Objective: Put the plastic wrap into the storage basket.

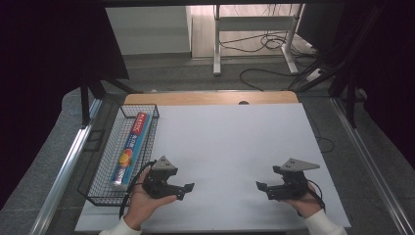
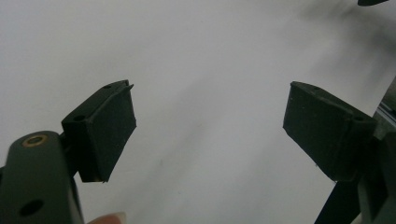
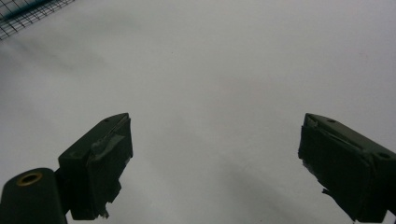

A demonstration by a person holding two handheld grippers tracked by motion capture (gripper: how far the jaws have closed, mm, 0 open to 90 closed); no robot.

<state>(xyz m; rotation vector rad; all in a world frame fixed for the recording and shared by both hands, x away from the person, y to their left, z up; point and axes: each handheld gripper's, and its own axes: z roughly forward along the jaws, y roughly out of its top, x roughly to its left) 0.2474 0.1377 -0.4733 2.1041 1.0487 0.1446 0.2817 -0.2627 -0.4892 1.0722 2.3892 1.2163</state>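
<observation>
Left claw (image 1: 182, 188) and right claw (image 1: 264, 188) both gape wide and empty, low over the counter (image 1: 230, 142). The foil box (image 1: 131, 149) lies inside the wire basket (image 1: 100, 171), just left of the left claw. Advised: approach from above, clearing the basket rim.

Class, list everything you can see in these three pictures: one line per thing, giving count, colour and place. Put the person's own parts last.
wire basket: one, black, at the table's left edge
box of wrap: one, long, blue and red, lying inside the wire basket
table: one, white top with a wooden strip at the far edge
white frame: one, on the floor beyond the table
cables: several, black, on the floor beyond the table
left gripper: one, black, open, near left
right gripper: one, black, open, near right
</observation>
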